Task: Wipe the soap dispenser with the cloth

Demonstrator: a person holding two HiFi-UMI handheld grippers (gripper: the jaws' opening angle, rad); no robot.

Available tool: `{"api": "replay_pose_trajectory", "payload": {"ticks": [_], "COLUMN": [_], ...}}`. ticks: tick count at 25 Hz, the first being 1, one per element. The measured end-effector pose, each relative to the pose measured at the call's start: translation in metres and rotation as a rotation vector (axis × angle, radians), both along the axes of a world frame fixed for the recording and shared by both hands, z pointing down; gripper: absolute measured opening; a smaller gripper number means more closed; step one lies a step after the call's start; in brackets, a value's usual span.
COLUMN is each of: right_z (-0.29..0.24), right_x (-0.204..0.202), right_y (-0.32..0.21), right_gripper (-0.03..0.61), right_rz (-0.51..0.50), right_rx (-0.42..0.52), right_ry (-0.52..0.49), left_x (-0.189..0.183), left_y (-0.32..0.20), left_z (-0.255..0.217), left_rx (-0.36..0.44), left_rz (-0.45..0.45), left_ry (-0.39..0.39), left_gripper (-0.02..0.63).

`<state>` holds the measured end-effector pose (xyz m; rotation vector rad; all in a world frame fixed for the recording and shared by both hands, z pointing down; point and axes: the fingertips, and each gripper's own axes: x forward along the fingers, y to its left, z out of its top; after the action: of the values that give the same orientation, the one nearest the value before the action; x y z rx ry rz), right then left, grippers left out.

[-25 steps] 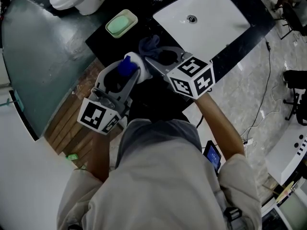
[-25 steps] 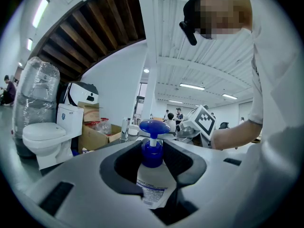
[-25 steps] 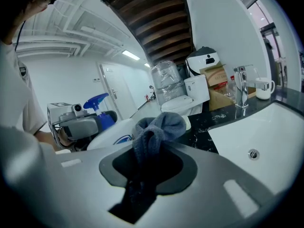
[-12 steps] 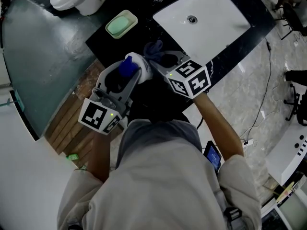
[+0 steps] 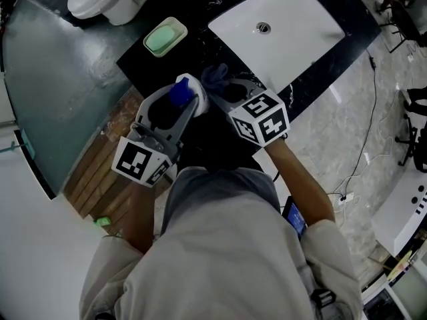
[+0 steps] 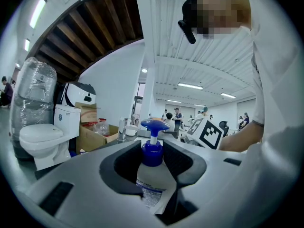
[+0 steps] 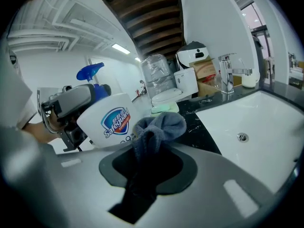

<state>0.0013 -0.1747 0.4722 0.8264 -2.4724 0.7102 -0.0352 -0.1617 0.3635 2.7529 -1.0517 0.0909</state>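
**Smooth bottle held only near its neck while the cloth is pushing on it**

The left gripper (image 5: 175, 104) is clamping the soap dispenser (image 5: 190, 89) between its jaws, just under the blue pump, and is holding it tilted in the air above the near edge of the black counter (image 5: 137, 59). The right gripper (image 5: 230, 87) is pinching the grey-blue cloth (image 5: 215, 75). A loose bunch of the cloth is sticking out past its jaws and is lying against the white side of the bottle, near the printed label. From the right gripper view, contact looks likely but cannot be called certain.

The main risk is probably that the bottle is turning or slipping in the jaws. Its plastic looks smooth, and the grip is sitting high on it, so a sideways push from the cloth on the lower body could swing the bottle like a lever. If it is coming loose, it is falling on the counter edge, or past it to the floor.

A second risk is the pump head. If the cloth or a jaw is pressing down on it, soap may be squirting onto the cloth or the counter.

The cloth itself may also be pulling out, because the jaws are gripping only its folded end. The white sink (image 5: 280, 25) and the green soap dish (image 5: 165, 37) are well apart from the work, so they are in little danger.
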Motion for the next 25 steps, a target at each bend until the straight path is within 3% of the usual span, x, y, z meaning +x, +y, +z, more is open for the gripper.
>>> {"api": "replay_pose_trajectory", "payload": {"ticks": [14, 25], "right_z": [-0.029, -0.041], "right_x": [0.013, 0.027], "right_y": [0.024, 0.028], "right_gripper": [0.077, 0.077], "right_rz": [0.03, 0.052], "right_rx": [-0.035, 0.004], "right_ry": [-0.137, -0.145], "left_x": [0.014, 0.013], "left_y": [-0.003, -0.001], "left_z": [0.003, 0.002], "left_rx": [0.013, 0.001], "left_rz": [0.005, 0.012], "left_ry": [-0.042, -0.063], "left_gripper": [0.137, 0.136]}}
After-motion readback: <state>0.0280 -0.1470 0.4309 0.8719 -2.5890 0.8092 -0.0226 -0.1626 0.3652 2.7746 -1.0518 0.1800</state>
